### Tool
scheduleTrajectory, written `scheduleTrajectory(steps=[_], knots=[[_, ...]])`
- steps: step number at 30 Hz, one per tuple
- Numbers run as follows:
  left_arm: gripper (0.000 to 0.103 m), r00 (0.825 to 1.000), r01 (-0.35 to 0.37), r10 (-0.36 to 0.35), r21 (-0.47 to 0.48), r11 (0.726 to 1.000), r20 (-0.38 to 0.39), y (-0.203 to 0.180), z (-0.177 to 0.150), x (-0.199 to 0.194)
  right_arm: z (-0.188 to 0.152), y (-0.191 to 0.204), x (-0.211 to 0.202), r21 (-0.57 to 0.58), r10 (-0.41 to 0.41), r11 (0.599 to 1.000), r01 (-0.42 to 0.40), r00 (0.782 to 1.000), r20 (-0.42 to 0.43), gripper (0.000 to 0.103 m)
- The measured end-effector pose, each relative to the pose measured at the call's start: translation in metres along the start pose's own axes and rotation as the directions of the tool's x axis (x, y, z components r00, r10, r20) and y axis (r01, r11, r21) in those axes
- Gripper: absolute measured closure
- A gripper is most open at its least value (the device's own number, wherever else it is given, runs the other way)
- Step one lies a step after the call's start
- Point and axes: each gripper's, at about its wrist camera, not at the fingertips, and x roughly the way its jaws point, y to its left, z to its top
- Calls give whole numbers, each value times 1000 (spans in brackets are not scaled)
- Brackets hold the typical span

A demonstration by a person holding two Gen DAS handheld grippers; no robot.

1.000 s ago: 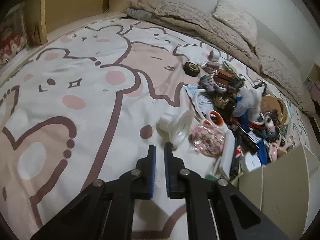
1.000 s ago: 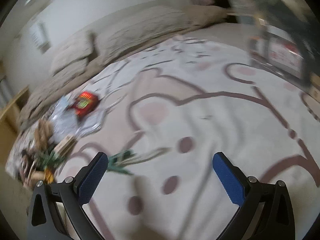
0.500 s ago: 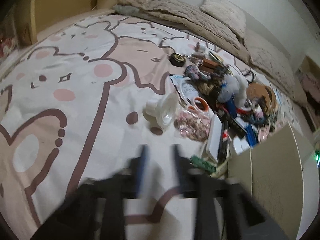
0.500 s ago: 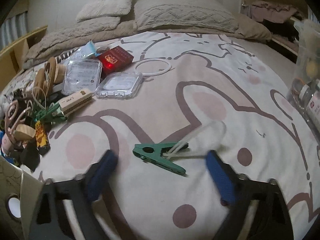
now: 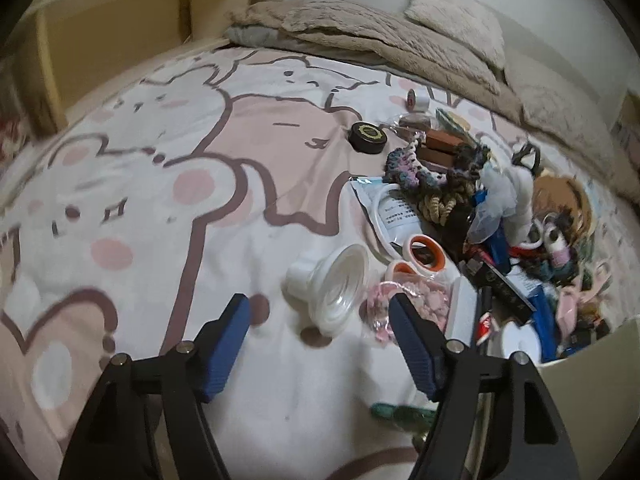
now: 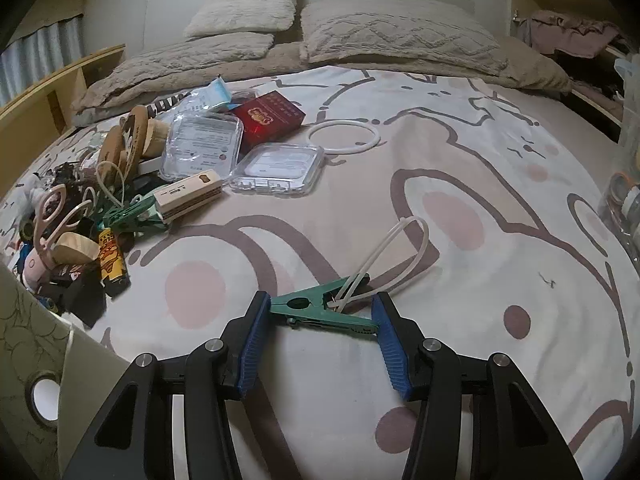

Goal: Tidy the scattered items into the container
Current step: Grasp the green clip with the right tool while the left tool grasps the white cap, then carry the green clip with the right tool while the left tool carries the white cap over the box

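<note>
While our right gripper (image 6: 318, 330) closes, its blue pads sit against both ends of the green clothes peg (image 6: 320, 309), which lies on the cartoon-print bedspread (image 6: 460, 152) with a white loop (image 6: 394, 254) caught in its mouth. Our left gripper (image 5: 320, 334) is opening with nothing between its jaws, and the clear plastic funnel (image 5: 330, 286) lies on its side just ahead of them. The beige container (image 5: 592, 392) stands beside the pile of clutter (image 5: 500, 216).

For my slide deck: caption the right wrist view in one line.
Right gripper closing around a green clothes peg with a white loop on the cartoon bedsheet.
</note>
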Motion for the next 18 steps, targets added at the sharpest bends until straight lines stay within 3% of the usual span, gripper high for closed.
scheduleTrajectory(steps=[7,11,15,17,18], knots=[[30,993,-114,115,132,985,6,-12,11,24,-1,-2,0,6,12,1000,-12,1000,-1,50],[14,994,-98,100,54,994,-45,3,15,38,-1,-2,1,8,13,1000,-13,1000,-1,50],[14,996,-60,59,-1,998,-67,11,15,45,-2,-1,0,8,15,1000,-15,1000,2,50],[27,997,-51,51,3,999,-65,10,14,44,-2,-1,0,8,15,1000,-15,1000,2,50],[43,997,-48,49,8,999,-67,8,13,43,-2,-1,0,8,15,1000,-15,1000,2,50]])
